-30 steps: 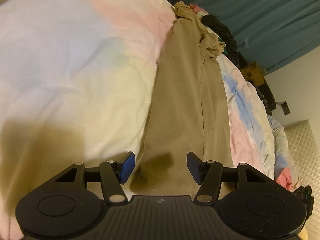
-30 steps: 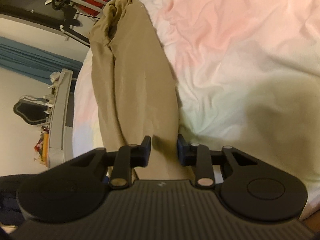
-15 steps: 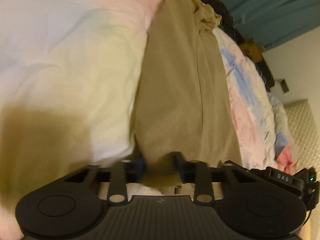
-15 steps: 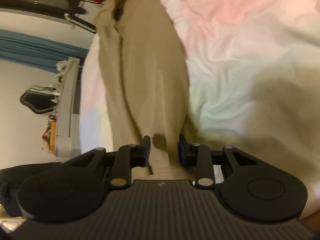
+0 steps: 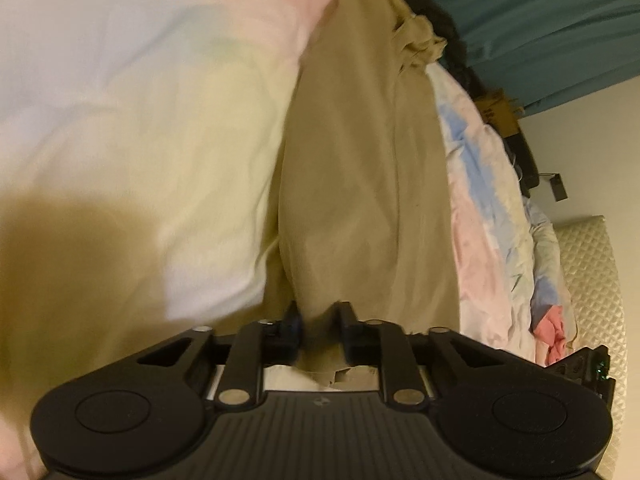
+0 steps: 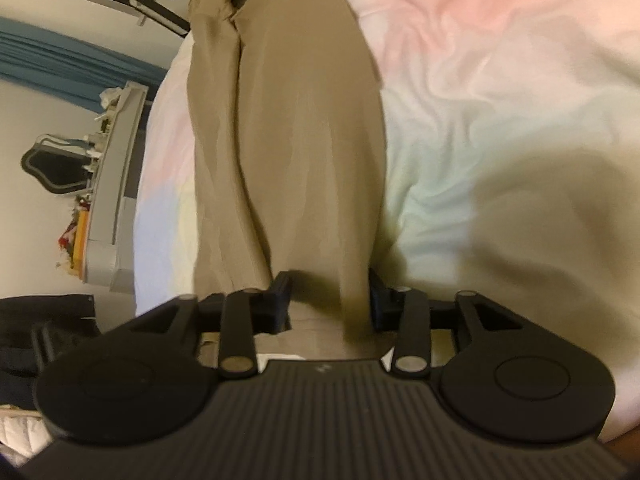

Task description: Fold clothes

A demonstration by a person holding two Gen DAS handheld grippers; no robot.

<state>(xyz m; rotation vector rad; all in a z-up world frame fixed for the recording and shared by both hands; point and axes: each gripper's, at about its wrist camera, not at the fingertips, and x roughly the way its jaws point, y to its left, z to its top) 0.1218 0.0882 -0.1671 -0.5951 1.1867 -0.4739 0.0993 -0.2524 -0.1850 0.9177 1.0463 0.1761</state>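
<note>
Long khaki trousers lie stretched across a pastel bedsheet, with the waist bunched at the far end. My left gripper pinches the near hem of one leg. Its jaws are easing open a little, and the pads still press on the cloth. In the right wrist view the same trousers run away from me over the bedsheet. My right gripper is at the other near hem. Its jaws are opening and stand wider than the cloth fold that lies between them.
Dark clothes are piled at the bed's far end before a teal curtain. A cardboard box and a quilted headboard stand on the right. Left of the bed are a grey shelf unit and a black bag.
My left gripper has moved in over the hem and shut on it from wide open. The right gripper's jaws have spread apart around its hem.
</note>
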